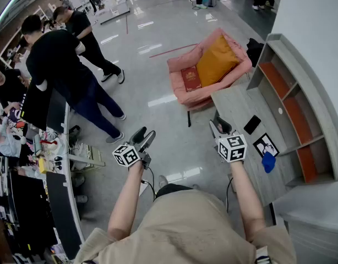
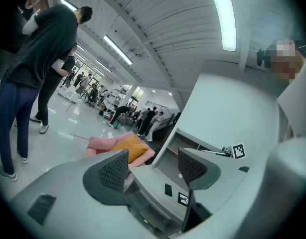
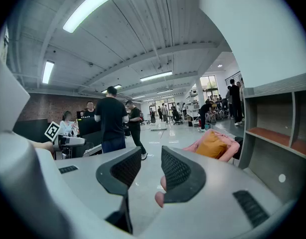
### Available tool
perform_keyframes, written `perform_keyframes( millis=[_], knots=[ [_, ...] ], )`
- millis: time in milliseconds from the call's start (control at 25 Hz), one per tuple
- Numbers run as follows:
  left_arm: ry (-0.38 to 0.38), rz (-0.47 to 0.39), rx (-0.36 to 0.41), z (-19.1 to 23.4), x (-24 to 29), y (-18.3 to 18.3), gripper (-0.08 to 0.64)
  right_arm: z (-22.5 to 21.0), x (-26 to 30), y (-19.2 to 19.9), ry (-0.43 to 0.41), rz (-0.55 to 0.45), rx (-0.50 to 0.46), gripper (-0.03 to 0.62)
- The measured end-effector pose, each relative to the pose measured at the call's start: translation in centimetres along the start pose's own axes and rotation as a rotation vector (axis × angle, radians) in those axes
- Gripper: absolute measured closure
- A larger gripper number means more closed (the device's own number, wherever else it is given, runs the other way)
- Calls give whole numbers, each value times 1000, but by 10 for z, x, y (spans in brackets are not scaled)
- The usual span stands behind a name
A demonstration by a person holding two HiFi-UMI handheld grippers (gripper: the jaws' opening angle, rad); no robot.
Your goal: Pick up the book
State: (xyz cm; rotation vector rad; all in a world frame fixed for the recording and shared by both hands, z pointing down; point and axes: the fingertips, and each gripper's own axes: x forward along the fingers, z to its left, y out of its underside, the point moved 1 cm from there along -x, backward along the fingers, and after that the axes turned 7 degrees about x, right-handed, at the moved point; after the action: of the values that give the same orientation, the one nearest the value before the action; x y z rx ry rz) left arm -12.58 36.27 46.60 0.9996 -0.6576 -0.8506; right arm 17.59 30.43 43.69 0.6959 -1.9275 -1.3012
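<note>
A dark red book (image 1: 191, 78) lies flat on the seat of a pink armchair (image 1: 183, 65), next to an orange cushion (image 1: 216, 61). Both grippers are held in the air well short of the chair. My left gripper (image 1: 143, 138) is open with nothing between its jaws; its own view shows the left gripper (image 2: 153, 169) aimed level toward the armchair (image 2: 104, 144) and a grey desk (image 2: 158, 180). My right gripper (image 1: 218, 126) is open too, with a narrower gap and nothing in it. In its own view, the right gripper (image 3: 150, 172) has bare floor between the jaws. Neither gripper view shows the book.
A grey desk (image 1: 235, 106) with a shelf unit (image 1: 293, 100) stands at the right, holding a black phone (image 1: 252, 124), a framed picture (image 1: 265, 144) and a blue object (image 1: 268, 161). Several people (image 1: 64, 65) stand at the left by cluttered workbenches (image 1: 53, 164). Shiny floor (image 1: 158, 103) lies between me and the chair.
</note>
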Motion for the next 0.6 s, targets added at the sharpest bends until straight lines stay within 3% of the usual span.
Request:
perform_keyframes(
  millis=[440, 600],
  knots=[
    [14, -16, -3, -4, 16, -3, 238, -6, 5, -7, -12, 7, -10, 460],
    [20, -21, 1, -7, 19, -5, 238, -4, 6, -13, -76, -23, 94, 457]
  ],
)
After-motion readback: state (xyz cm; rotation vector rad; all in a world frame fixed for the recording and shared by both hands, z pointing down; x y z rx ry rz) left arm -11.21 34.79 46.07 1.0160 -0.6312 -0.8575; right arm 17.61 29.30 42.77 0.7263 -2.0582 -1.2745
